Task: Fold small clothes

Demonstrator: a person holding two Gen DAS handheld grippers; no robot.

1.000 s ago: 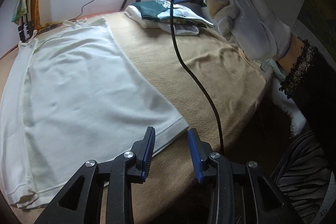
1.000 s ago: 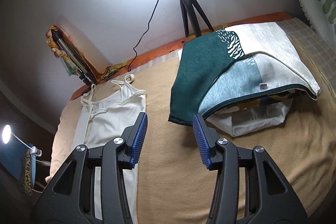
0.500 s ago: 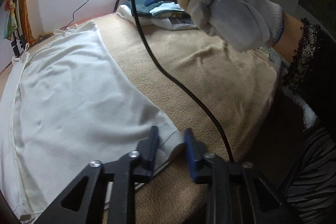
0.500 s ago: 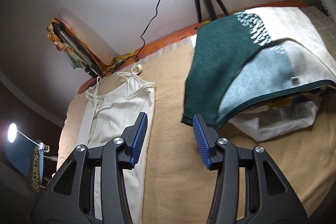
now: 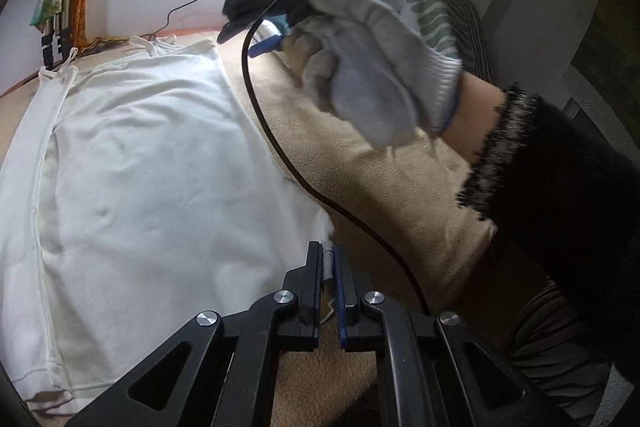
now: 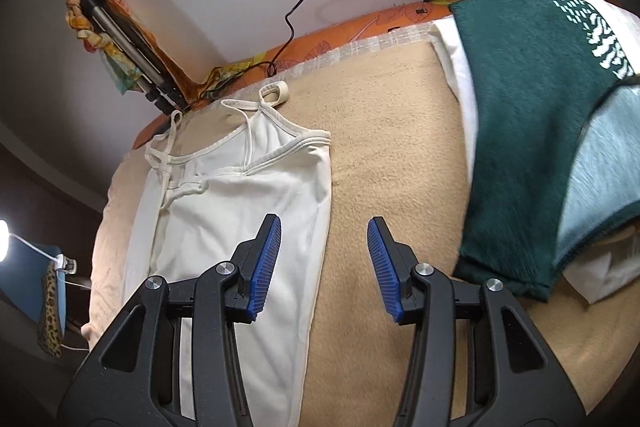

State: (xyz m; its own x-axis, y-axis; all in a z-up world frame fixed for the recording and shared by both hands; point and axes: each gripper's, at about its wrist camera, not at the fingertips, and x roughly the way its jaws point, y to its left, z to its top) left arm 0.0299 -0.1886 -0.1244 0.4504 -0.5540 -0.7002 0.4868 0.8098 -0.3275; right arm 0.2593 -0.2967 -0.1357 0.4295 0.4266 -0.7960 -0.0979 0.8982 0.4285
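Your left gripper (image 5: 329,267) is pinched on the near hem corner of the white camisole (image 5: 140,167), which runs lengthwise away toward its straps. Your right gripper (image 6: 324,267) hangs spread and empty over that strap-end edge, so it's closest.

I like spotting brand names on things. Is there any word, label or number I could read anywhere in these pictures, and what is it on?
None can be read.
The green patterned cloth carries only white dashes and stripes, no letters.
The white camisole shows no printed label.
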